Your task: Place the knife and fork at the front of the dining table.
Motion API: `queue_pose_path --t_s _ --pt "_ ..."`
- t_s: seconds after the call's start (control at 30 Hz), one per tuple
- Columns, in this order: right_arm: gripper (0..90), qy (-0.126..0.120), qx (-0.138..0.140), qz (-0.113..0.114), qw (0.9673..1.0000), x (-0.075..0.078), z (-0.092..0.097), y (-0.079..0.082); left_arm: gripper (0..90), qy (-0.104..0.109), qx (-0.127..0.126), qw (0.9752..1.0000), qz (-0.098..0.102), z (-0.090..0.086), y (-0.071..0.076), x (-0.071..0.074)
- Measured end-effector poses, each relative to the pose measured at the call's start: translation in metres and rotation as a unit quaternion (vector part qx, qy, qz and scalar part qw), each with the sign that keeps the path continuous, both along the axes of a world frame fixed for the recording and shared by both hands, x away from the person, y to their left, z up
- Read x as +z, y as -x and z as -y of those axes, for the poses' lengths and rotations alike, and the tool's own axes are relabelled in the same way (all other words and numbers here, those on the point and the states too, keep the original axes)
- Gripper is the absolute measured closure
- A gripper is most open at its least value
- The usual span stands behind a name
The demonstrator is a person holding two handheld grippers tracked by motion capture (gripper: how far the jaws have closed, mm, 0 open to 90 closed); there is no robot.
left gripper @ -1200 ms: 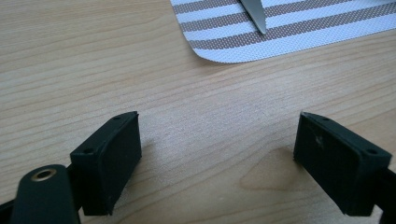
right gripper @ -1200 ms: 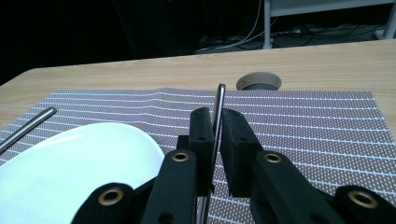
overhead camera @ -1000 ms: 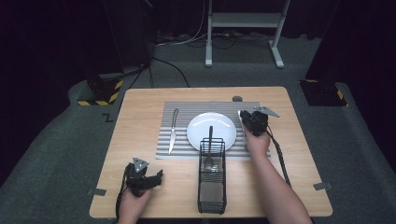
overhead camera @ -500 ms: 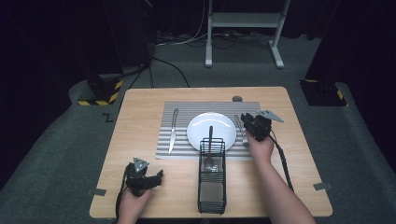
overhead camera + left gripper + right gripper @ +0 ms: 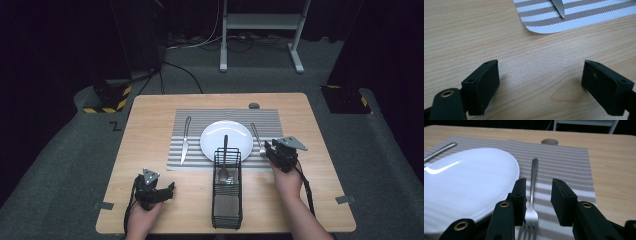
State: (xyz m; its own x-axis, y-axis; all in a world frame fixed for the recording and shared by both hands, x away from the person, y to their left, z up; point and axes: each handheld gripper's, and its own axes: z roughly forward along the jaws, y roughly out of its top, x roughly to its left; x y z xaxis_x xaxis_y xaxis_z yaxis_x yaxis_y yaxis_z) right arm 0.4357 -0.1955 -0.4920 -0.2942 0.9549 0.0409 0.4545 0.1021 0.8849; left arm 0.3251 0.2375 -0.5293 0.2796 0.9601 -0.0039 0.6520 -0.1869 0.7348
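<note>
The fork (image 5: 532,195) lies flat on the striped placemat (image 5: 280,122), just right of the white plate (image 5: 226,136). The right gripper (image 5: 537,202) sits at the fork's tine end, its jaws just having opened to a narrow gap, the fork lying free between them. Below the placemat's left corner, the left gripper (image 5: 540,86) rests on the wooden table (image 5: 150,130) with jaws wide and empty.

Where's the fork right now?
The fork lies on the striped placemat just right of the white plate, its tines between the right gripper's open jaws.
</note>
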Motion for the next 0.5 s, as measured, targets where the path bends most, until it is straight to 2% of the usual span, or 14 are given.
queue_pose_path --t_s 0.2,0.27,0.33,0.37,0.43,0.47,0.5 --pt "61.9 0.016 -0.011 -0.020 0.9996 -0.005 0.006 0.009 14.6 -0.001 0.001 1.0000 0.000 0.000 0.000 0.000" --pt "60.9 0.026 -0.025 -0.029 0.9989 -0.006 0.011 0.007 14.6 0.000 0.001 1.0000 0.000 0.000 0.000 0.000" --pt "61.5 0.024 -0.036 -0.040 0.9983 -0.008 0.017 0.003 14.6 -0.001 0.001 1.0000 0.000 0.000 0.000 0.000" --pt "61.0 0.020 -0.035 -0.052 0.9978 -0.011 0.021 -0.001 14.5 0.000 0.001 1.0000 0.000 0.000 0.000 0.000" --pt "60.7 0.024 -0.034 -0.058 0.9975 -0.013 0.021 -0.003 14.4 0.002 0.001 1.0000 -0.001 0.000 0.000 0.000" --pt "60.7 0.036 -0.030 -0.068 0.9966 -0.017 0.019 -0.006 14.3 0.003 -0.001 1.0000 -0.001 0.000 0.000 0.000" --pt "60.7 0.036 -0.030 -0.068 0.9966 -0.017 0.019 -0.006 14.2 0.003 -0.001 1.0000 -0.001 0.000 0.000 0.000"
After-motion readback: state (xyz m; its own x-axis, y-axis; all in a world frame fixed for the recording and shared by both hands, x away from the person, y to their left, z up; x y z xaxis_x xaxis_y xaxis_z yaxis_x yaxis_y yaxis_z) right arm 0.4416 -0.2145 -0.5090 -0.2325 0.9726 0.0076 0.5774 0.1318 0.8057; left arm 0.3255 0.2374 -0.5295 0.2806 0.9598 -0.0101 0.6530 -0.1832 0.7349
